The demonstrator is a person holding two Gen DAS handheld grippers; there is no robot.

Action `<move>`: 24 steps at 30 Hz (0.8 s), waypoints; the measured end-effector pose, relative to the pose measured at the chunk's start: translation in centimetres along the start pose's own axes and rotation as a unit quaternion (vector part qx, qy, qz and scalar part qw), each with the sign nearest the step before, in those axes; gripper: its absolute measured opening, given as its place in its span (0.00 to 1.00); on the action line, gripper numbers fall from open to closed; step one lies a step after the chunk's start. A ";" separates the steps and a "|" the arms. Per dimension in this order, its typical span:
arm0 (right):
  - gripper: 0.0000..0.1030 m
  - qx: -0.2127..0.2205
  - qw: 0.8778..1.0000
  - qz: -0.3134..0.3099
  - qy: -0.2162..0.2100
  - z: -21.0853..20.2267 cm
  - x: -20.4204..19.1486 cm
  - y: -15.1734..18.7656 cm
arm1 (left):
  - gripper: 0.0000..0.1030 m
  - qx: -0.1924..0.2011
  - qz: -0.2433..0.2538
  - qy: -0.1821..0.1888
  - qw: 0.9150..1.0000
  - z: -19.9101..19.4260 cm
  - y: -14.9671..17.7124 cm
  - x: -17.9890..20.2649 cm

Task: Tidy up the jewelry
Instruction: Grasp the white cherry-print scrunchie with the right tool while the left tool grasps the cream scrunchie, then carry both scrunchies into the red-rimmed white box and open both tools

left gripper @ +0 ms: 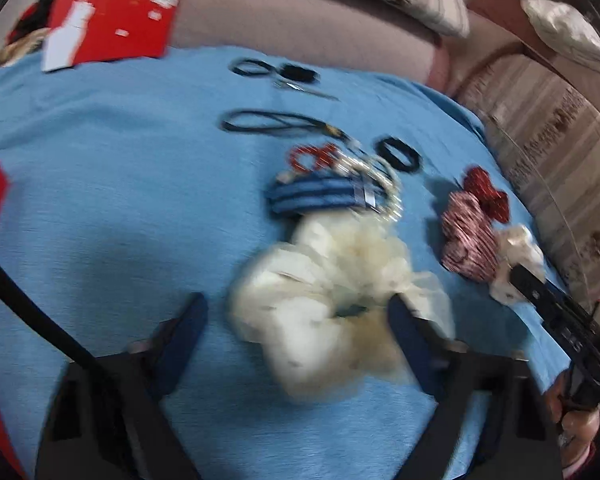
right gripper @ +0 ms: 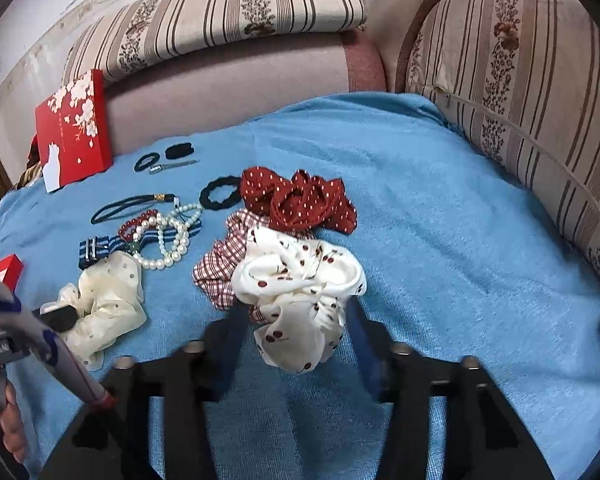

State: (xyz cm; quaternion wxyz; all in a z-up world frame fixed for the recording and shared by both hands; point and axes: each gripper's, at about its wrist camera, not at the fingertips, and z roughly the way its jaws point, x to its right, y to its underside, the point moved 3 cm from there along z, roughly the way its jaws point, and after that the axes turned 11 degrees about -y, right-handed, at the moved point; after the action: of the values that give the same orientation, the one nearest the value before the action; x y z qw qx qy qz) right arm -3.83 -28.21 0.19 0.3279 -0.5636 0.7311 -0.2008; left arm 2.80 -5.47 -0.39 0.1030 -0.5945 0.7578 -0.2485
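On the blue cloth (right gripper: 420, 208) lie jewelry and hair pieces. My right gripper (right gripper: 296, 316) is shut on a white cherry-print scrunchie (right gripper: 296, 276), its pads against both sides. In the blurred left wrist view my left gripper (left gripper: 296, 312) stands open around a cream dotted scrunchie (left gripper: 320, 300). The right finger touches it and the left finger stands apart. A red dotted scrunchie (right gripper: 300, 200) and a plaid one (right gripper: 220, 268) lie just behind the cherry one. A pearl bracelet (right gripper: 168, 240), a red bead bracelet (right gripper: 140, 220) and a striped blue strap (right gripper: 100, 250) lie to the left.
Black hair ties (right gripper: 220, 196), a black cord (right gripper: 128, 204) and a metal clip (right gripper: 172, 166) lie further back. A red flowered box lid (right gripper: 74, 132) leans at the back left; another red box (right gripper: 8, 270) sits at the left edge. Striped sofa cushions (right gripper: 520, 100) border the cloth.
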 end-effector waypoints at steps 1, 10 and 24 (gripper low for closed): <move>0.26 -0.004 1.000 0.003 -0.004 0.1 0.1 0.1 | 0.30 -0.008 0.009 -0.002 1.000 0.3 0.2 0.4; 0.10 0.018 1.000 0.000 -0.003 -1.3 -0.1 0.1 | 0.16 0.046 0.000 -0.011 0.999 -4.8 -0.2 0.2; 0.09 0.029 0.989 -0.043 -0.140 -7.7 -10.9 -1.8 | 0.16 0.121 -0.153 -0.077 0.978 -13.7 -2.0 -16.3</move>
State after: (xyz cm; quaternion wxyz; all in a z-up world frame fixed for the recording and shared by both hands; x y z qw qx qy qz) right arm -6.33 -18.93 9.56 0.4339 -0.6075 0.6471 -0.1548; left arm 2.78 13.22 10.01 0.1932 -0.7037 0.6124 -0.3041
